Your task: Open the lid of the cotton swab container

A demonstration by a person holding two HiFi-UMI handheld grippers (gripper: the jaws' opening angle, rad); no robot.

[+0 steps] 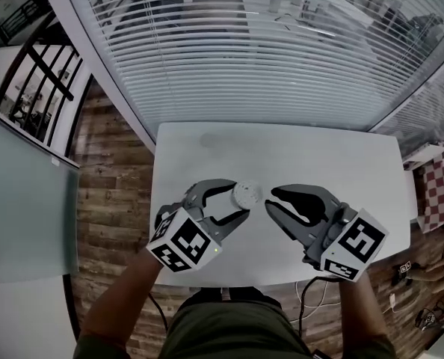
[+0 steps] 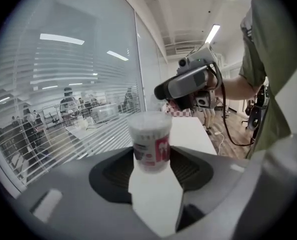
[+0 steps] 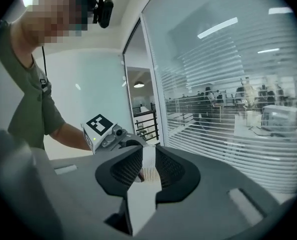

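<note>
- Left gripper (image 2: 151,154): jaws pinched on the cotton swab container (image 2: 149,134), with a pad pressing on each side of its lower body.
- The container stands upright at the jaw tips, and its top rises above them.
- Right gripper (image 3: 148,161): jaws parted by a narrow gap, with nothing between the pads. Its tips point at the container from just beside it.
- The white table (image 1: 341,163) lies below both grippers.
- Window blinds (image 1: 267,51) stand beyond the table's far edge.

White table (image 1: 319,155) lies under and ahead of the jaws; wood floor (image 1: 117,178) shows left of the left jaws.
</note>
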